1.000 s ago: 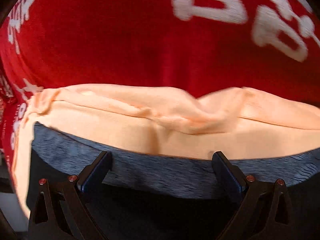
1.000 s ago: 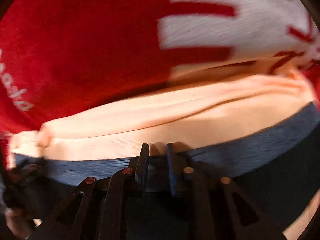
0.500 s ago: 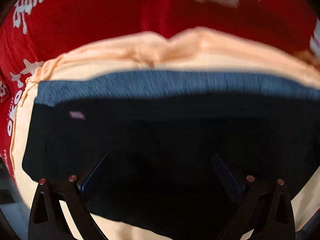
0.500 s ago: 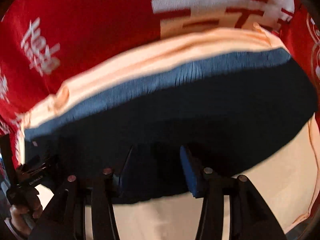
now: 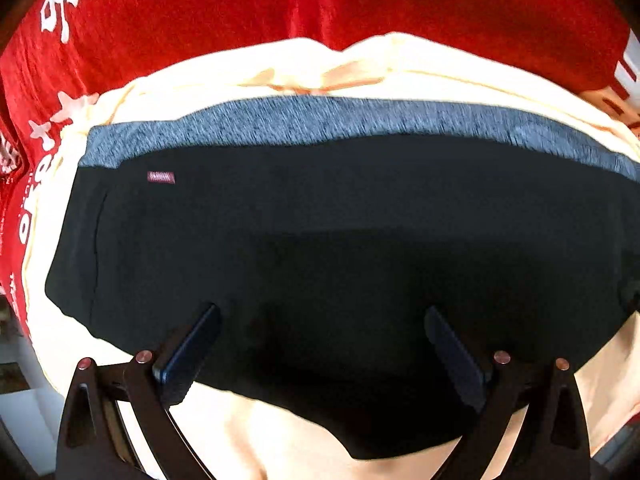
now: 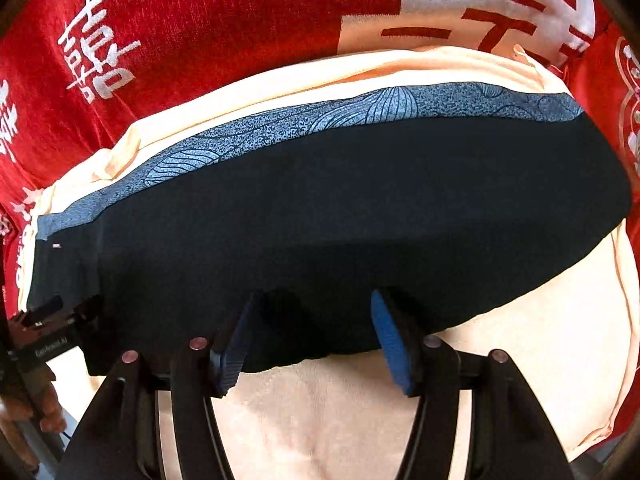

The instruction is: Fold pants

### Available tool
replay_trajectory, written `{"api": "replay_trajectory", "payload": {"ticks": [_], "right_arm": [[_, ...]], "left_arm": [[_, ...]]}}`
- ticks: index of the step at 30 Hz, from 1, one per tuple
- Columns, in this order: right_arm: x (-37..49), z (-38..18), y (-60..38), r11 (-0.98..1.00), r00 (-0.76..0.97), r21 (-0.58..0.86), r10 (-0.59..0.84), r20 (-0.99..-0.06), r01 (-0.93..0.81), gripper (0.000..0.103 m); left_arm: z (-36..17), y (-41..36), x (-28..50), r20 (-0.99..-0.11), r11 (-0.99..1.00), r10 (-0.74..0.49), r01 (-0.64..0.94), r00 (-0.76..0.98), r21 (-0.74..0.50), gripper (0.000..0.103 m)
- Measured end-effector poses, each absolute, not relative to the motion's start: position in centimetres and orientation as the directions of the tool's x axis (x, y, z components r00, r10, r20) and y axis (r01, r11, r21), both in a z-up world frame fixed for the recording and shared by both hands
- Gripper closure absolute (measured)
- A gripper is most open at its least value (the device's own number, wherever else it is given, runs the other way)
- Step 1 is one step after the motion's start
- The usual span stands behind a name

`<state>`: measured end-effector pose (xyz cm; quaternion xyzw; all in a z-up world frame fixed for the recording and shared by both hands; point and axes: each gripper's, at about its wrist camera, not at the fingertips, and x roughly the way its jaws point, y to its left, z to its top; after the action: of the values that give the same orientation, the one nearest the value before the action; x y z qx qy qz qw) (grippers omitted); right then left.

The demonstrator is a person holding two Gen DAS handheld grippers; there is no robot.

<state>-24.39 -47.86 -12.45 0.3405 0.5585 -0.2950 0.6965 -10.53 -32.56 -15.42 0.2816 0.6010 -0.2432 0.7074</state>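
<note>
Dark pants point(image 5: 320, 248), folded, flat on peach cloth point(image 5: 304, 440) over red cover point(image 5: 192, 20), patterned blue band point(image 6: 320, 120) along far edge. Left gripper point(image 5: 322, 320) above the near edge, jaws spread wide, holding nothing. Right gripper point(image 6: 316, 308) over near edge too, jaws opening, empty, pads off the fabric.

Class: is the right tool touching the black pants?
Cannot tell. In the right wrist view the opening right tool straddles the black pants; no gap or contact shows plainly.

Folded pants point(image 6: 340, 208) flat on cream cloth point(image 6: 520, 360); room above clear.
</note>
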Motion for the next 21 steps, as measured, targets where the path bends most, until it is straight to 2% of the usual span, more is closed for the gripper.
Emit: {"api": "replay_trajectory", "payload": {"ticks": [9,21], "right_arm": [[-26.0,-12.2,-47.0,0.524,0.223,0.204,0.028,-0.974,0.827,0.040],[-31.9,-12.2,-47.1,0.435,0.210,0.217,0.065,-0.976,0.874,0.040]], "left_arm": [[-14.3,-33.7,-14.7,-0.985,0.710,0.022,0.692,0.169,0.134,0.001],[-10.8,-37.6,-20.1,-0.987,0.645,-0.015,0.755,0.162,0.114,0.001]]}}
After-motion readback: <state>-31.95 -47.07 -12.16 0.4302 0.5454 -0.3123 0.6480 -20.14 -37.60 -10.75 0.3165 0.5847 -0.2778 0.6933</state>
